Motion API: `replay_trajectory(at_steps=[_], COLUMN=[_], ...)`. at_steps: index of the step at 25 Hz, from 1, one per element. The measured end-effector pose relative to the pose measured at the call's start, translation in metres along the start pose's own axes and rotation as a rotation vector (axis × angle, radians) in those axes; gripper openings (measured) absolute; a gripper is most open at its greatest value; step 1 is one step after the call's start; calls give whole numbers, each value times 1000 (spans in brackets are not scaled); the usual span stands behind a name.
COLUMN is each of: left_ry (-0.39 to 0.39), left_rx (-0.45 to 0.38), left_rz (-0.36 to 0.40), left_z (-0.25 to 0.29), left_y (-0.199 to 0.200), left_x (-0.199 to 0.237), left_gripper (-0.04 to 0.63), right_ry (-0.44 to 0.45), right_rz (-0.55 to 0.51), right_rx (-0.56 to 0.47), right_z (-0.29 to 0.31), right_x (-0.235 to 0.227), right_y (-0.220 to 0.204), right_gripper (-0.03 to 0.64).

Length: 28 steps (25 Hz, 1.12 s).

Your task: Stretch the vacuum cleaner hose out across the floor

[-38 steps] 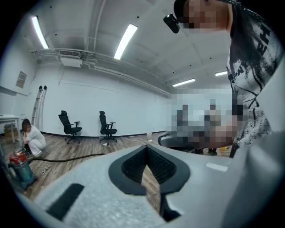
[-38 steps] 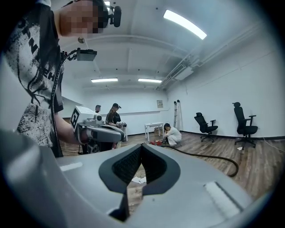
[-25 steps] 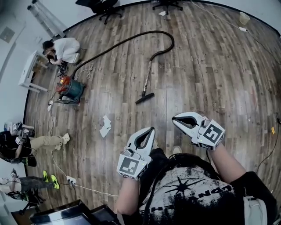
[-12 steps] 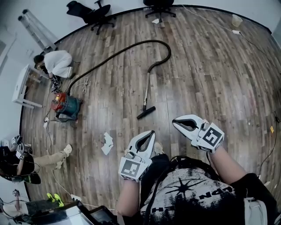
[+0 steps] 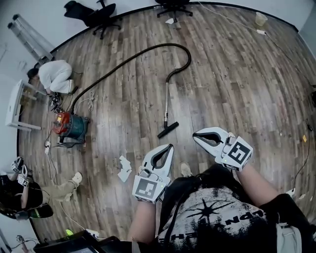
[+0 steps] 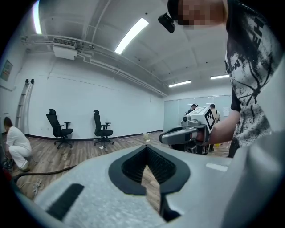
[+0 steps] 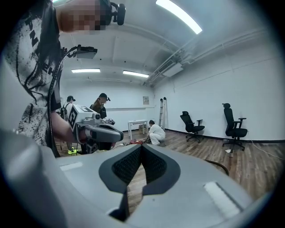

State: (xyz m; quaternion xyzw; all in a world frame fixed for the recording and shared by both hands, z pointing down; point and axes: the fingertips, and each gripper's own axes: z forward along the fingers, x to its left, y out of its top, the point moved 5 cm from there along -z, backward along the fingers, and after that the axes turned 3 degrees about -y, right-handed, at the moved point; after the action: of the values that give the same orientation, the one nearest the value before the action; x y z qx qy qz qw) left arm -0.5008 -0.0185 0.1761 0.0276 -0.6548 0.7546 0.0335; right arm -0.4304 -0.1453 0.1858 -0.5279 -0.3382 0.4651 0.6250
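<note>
A black vacuum hose point(image 5: 129, 59) runs from the red and teal canister point(image 5: 67, 126) up across the wood floor, loops at the top point(image 5: 185, 52) and joins a metal wand point(image 5: 167, 104) ending in a black floor nozzle point(image 5: 168, 130). My left gripper point(image 5: 171, 146) and right gripper point(image 5: 196, 134) are held above the floor just short of the nozzle, both shut and empty. In the left gripper view a stretch of hose point(image 6: 42, 172) lies on the floor at left, and the right gripper point(image 6: 164, 136) shows ahead. In the right gripper view the hose point(image 7: 218, 165) curves at right.
A person in white point(image 5: 53, 75) crouches by a white table point(image 5: 14, 106) near the canister. Crumpled paper point(image 5: 124, 168) lies on the floor at left. Office chairs point(image 5: 96, 15) stand at the far wall, a ladder point(image 5: 29, 34) leans at left, and cables point(image 5: 55, 163) trail along the left side.
I have walked forward: the nozzle, hose and canister have slid down the head view, closer to both grippers. Both grippers stay shut and empty.
</note>
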Motion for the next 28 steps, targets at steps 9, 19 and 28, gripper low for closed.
replay_trajectory(at_steps=[9, 19, 28], left_ry=[-6, 74, 155], left_rx=[-11, -5, 111], left_rz=[-40, -78, -130], left_z=[-4, 25, 89], left_y=[-6, -1, 11], left_x=[50, 102, 175], left_gripper=[0, 2, 2], right_ry=[-1, 88, 144], right_rz=[-32, -13, 14], right_rx=[45, 74, 40], right_z=[48, 105, 161], right_x=[-17, -69, -180], right_y=[19, 24, 36], right_gripper=[7, 8, 7])
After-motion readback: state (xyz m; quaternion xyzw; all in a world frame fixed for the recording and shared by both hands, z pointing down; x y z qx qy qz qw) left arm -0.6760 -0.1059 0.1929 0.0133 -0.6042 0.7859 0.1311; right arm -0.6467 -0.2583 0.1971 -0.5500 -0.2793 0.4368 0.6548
